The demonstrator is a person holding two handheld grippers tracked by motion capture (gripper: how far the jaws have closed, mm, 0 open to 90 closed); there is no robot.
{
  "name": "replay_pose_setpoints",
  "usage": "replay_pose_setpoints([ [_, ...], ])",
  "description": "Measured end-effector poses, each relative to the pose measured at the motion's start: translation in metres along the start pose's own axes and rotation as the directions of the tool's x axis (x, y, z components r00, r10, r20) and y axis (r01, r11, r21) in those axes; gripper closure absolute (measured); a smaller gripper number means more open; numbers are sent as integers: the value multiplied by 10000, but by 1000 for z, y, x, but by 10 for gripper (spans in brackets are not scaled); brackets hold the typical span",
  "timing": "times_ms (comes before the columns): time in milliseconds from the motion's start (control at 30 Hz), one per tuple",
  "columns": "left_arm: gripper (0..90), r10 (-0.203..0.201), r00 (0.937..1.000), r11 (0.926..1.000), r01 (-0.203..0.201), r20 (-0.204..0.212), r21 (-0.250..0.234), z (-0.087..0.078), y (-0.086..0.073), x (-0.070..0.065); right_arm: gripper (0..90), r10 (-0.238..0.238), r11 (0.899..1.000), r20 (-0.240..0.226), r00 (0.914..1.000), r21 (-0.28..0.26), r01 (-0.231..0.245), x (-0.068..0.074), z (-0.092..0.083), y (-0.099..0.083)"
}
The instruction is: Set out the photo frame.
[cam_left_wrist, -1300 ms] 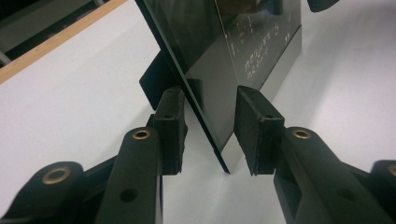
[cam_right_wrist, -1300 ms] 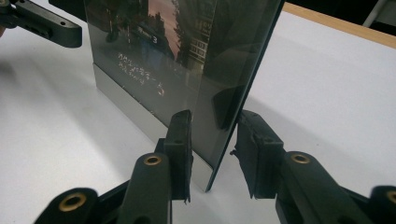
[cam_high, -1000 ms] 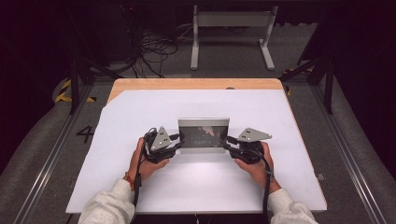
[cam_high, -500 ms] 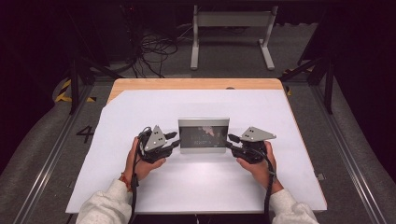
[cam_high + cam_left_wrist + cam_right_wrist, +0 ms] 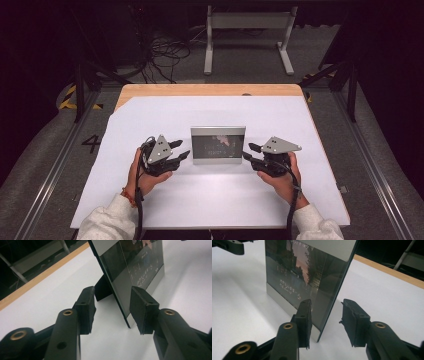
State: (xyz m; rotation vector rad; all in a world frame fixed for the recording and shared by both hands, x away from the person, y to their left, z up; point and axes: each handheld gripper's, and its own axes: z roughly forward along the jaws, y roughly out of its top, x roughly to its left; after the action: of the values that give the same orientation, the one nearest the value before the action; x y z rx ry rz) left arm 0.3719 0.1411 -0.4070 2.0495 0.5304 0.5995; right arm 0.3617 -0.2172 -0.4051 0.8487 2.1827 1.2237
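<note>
Between the jaws of both grippers: one picture frame (image 5: 218, 145), silver-bordered, standing upright on the white table cover (image 5: 210, 195). Left gripper (image 5: 181, 150): jaws partly open, just been opening; the frame's left edge sits between them, nearer one pad, the back pad clear of it, no pressing grip seen. Right gripper (image 5: 248, 151): jaws partly open, likewise just been opening, straddling the frame's right edge; one pad just beside the glass, the other apart behind. Black prop stand (image 5: 102, 288) behind frame, beyond the left jaws.

A silver-bordered picture frame (image 5: 218, 145) with a dark photo stands upright on its rear prop, mid-table.
</note>
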Motion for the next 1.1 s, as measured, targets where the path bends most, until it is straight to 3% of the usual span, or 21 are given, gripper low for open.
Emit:
replay_pose_setpoints([
  [500,401,101,9995,9999,-98,-297,104,-14,-6,0,454,-295,9995,296,9991,117,292,-1,-14,-4],
  [700,384,241,9988,9992,-227,-420,335,-19,-10,-1,434,-365,9990,317,9988,278,356,-2,-18,-8],
  [1100,352,175,9979,9993,-153,-625,348,-33,-18,-1,397,-492,9981,440,9978,387,475,-5,-26,-15],
])
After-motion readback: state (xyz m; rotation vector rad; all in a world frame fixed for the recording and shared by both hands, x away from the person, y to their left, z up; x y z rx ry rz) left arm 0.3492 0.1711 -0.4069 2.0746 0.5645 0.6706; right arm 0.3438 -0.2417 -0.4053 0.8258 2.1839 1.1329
